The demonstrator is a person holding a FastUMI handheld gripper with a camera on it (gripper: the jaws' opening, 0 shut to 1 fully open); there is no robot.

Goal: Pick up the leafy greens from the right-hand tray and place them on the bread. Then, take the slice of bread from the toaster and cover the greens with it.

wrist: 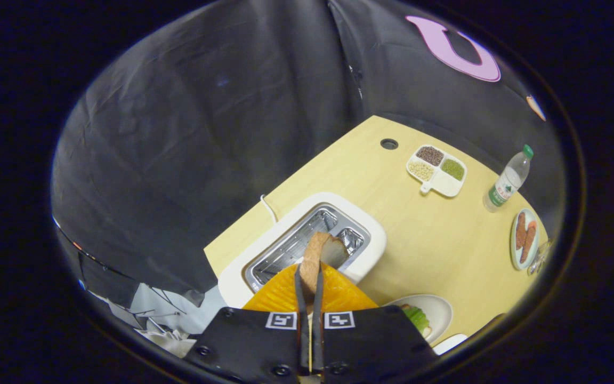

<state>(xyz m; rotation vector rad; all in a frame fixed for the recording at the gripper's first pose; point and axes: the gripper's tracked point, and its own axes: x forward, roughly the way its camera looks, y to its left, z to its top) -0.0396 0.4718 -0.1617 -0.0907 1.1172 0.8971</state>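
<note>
My gripper [309,274] is shut on a slice of bread [322,250], its orange fingers [280,293] pressing on both faces. The slice stands on edge, its brown crust facing me, lifted just above the slots of the white toaster [363,224] that lies right beyond the fingertips. To the right of the fingers sits a white plate [437,309] holding leafy greens [418,318] on top of another piece of bread, partly hidden behind the gripper body.
Farther across the wooden table [419,240] stand a divided white dish [437,169] of beans, a plastic water bottle [507,184], and a plate with sausages [524,237]. A round cable hole [389,143] is near the far edge. Black cloth walls surround the table.
</note>
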